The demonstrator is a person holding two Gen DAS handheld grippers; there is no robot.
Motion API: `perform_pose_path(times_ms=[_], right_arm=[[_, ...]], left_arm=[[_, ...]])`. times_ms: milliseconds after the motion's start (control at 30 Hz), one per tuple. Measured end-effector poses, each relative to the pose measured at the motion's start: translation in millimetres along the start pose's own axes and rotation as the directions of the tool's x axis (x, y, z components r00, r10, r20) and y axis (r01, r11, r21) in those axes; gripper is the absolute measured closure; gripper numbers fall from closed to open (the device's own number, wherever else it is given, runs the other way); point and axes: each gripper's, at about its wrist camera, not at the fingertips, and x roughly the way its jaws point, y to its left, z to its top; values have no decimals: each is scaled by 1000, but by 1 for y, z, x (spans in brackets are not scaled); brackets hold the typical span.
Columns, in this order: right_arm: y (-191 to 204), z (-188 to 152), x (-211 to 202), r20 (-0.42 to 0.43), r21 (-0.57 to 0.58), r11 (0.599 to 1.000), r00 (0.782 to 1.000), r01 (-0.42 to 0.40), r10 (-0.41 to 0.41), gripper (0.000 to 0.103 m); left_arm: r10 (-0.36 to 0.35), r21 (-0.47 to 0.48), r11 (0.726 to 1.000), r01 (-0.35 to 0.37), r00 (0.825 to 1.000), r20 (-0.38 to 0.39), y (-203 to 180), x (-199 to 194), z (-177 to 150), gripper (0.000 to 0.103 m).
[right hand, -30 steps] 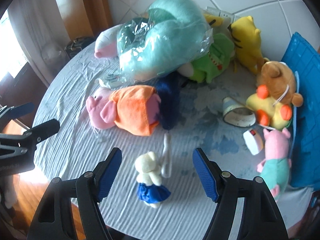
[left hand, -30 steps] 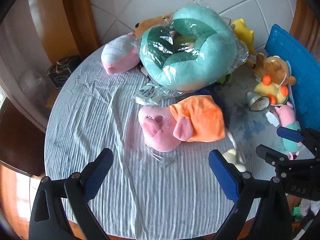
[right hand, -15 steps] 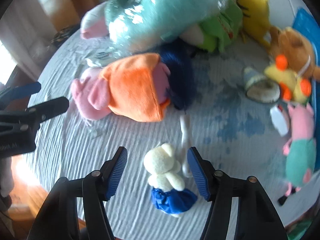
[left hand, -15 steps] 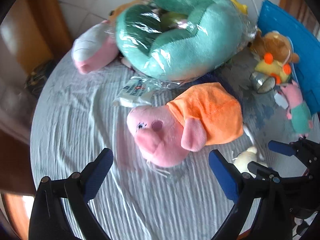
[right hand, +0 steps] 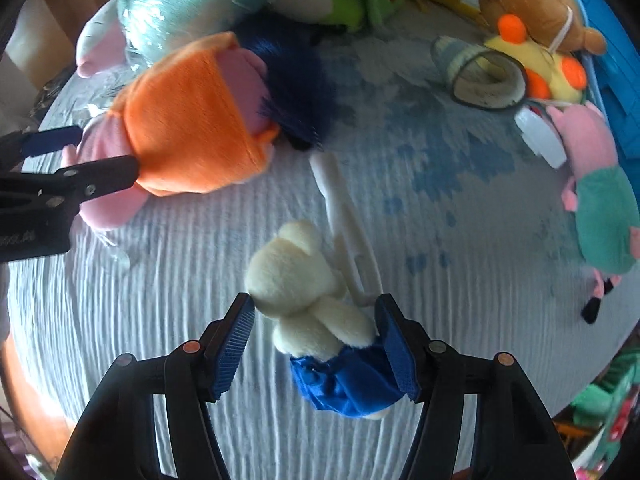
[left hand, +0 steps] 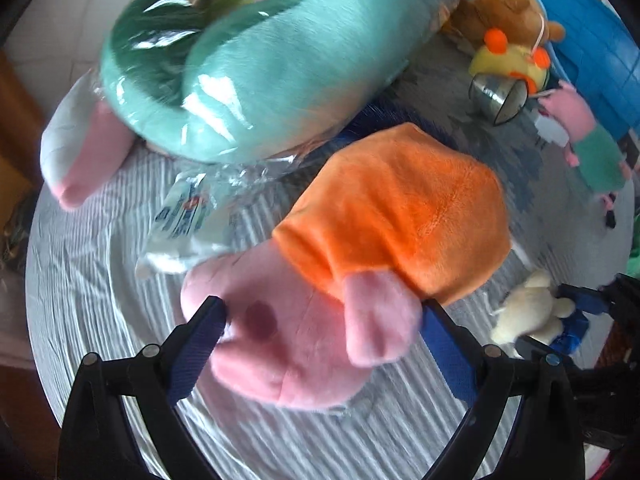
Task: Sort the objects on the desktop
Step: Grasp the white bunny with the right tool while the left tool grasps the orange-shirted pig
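Observation:
A pink pig plush in an orange dress (left hand: 392,208) lies on the striped tablecloth. My left gripper (left hand: 322,316) points down over it. Its blue pads stand wide on either side of the pig's head and just touch it, without squeezing. That gripper also shows at the left of the right wrist view, beside the pig plush (right hand: 192,120). A small white bear in blue trousers (right hand: 304,280) lies near the table's front. My right gripper (right hand: 316,320) straddles the bear. Its pads sit close to the bear's head and arm, with no visible pinch. The bear (left hand: 528,312) also shows in the left wrist view.
A large teal plush in plastic wrap (left hand: 260,60) lies behind the pig. A white plastic piece (right hand: 348,220) lies beside the bear. A tape roll (right hand: 484,76), a small pig in teal (right hand: 600,208) and other plush toys crowd the right by a blue crate (left hand: 600,40).
Both grippers have sunk toward the table. The left one now straddles the pig's head. The right one narrowed its jaws and came down around the white bear.

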Motion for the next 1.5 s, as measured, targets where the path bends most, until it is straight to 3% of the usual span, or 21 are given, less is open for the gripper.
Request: perform_pose_path(times_ms=[167,600,633,733,833,1000,1133,1233,1500], right_arm=[[0,-9,6,-29,-12,1000,1000,11,-11,40],[-7,-7,14,-27,32,999,1000,5,-4,40],[-7,-7,14,-27,29,1000,1000,5,-5,41],[-5,-7,14,-23,10,1000,1000,12,-11,62],[-6,-4,14,-17,11,1000,1000,3,-3,62],[-8,-1,15,0,20,1000,1000,-2,2,61],[-4,-3,10,9,8,1000,1000,-1,0,63],[0,-5,3,19,-1,1000,1000,-1,1,66],[14,-13,-53,119,-24,1000,993,-10,13,66]], left_arm=[[8,57,998,-8,1000,-1,-6,9,7,0],[-2,144,990,4,1000,-15,-14,33,20,0],[-2,139,990,4,1000,-13,-14,31,19,1],[-6,112,994,7,1000,-11,-12,21,14,13],[-33,74,997,34,999,-16,-10,12,9,18],[-13,49,999,13,1000,-7,-11,13,7,15],[-8,24,1000,8,1000,5,-12,-1,2,26],[-14,-2,1000,14,999,30,-9,-22,-6,28],[-34,-76,996,41,995,95,-8,-73,-27,33]])
